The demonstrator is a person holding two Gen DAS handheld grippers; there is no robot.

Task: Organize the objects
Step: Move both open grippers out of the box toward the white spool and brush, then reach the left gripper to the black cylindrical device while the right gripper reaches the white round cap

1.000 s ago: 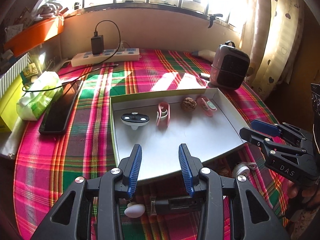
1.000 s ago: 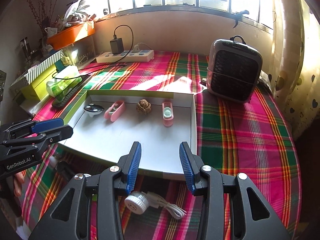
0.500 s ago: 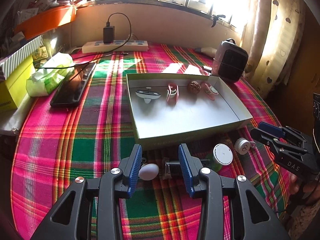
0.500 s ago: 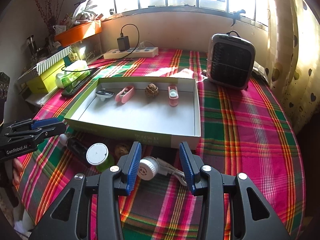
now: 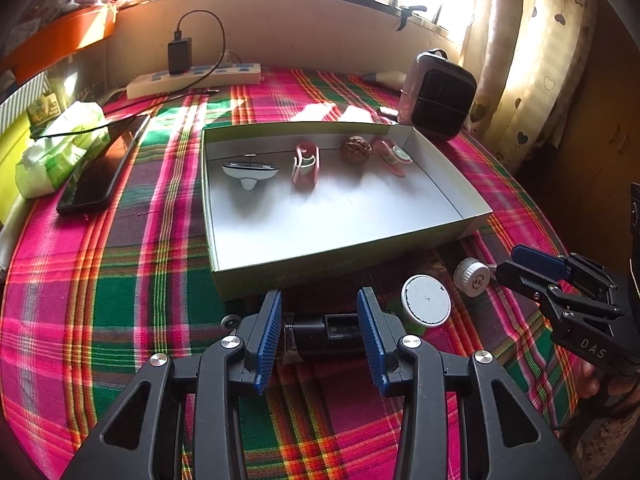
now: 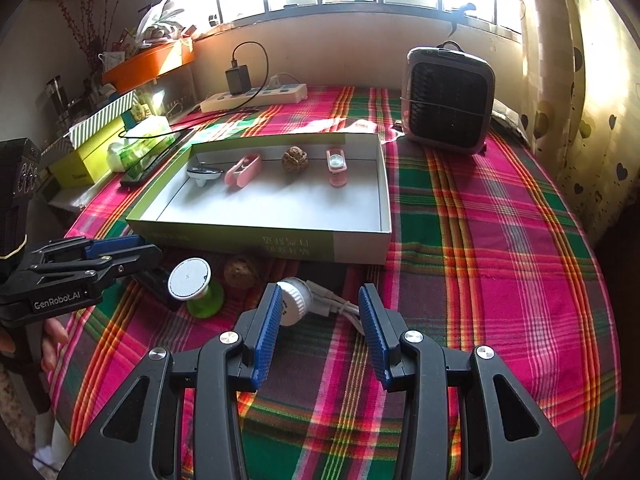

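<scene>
A shallow box (image 5: 340,268) (image 6: 260,240) holds a grey-white gadget (image 5: 250,170), a pink clip (image 5: 306,162), a walnut (image 5: 354,148) (image 6: 295,159) and a pink case (image 5: 394,156) along its far wall. My left gripper (image 5: 320,332) is open, its jaws either side of a black object (image 5: 324,330) in front of the box. A green spool with a white top (image 5: 426,306) (image 6: 196,286) and a second walnut (image 6: 240,272) lie nearby. My right gripper (image 6: 320,324) is open around a white round plug with cable (image 6: 296,300) (image 5: 472,280).
A small heater (image 6: 448,96) stands at the back right. A power strip with charger (image 5: 192,76), a phone (image 5: 104,164), a tissue pack (image 5: 56,148) and yellow boxes (image 6: 84,156) lie at the left. Plaid cloth (image 6: 480,240) covers the table.
Both grippers have pulled back from over the box and come down toward the objects in front of it. The white egg-shaped thing near the left jaw is no longer in view.
</scene>
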